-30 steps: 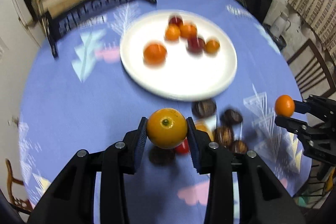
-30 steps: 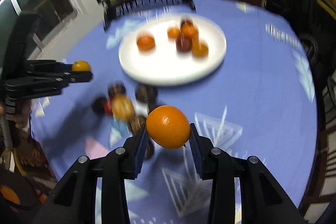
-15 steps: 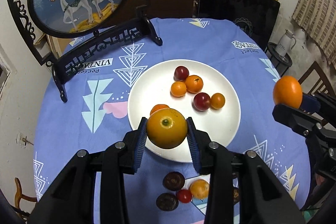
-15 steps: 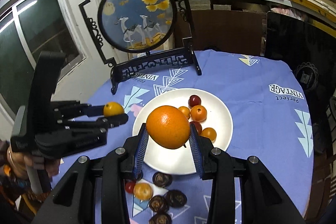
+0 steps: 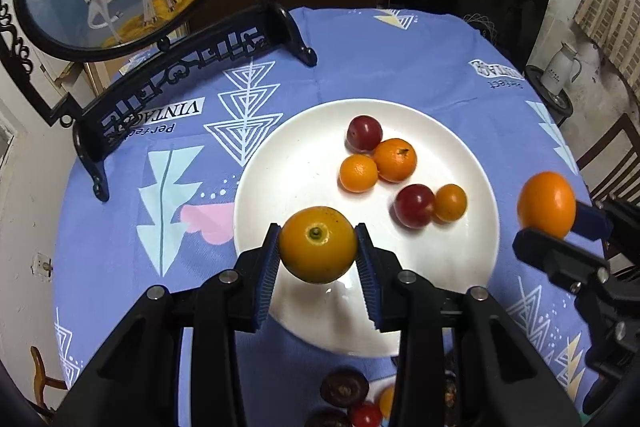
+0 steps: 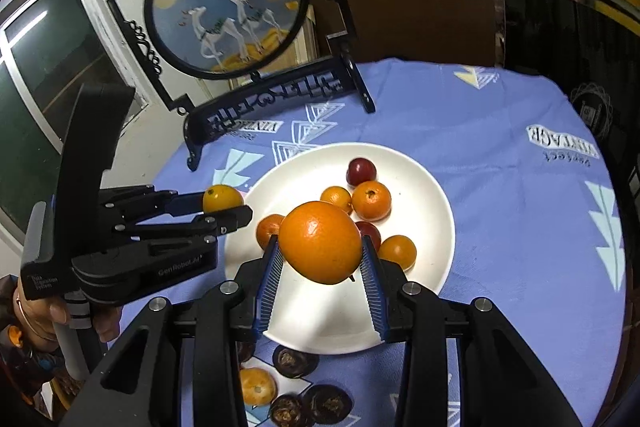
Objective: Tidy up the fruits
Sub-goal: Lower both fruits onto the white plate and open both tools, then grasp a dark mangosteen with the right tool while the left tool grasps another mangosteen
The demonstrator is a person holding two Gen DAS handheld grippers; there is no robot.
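The left gripper (image 5: 318,247) pinches a yellow-orange fruit (image 5: 318,244) between its blue pads, up in the air over the near edge of the white plate (image 5: 304,163). The right gripper (image 6: 321,255) pinches a bigger orange (image 6: 320,242) over the same plate. Five small orange and red fruits lie on the plate, and some dark brown ones (image 6: 294,361) sit on the blue tablecloth (image 6: 500,163) nearby.
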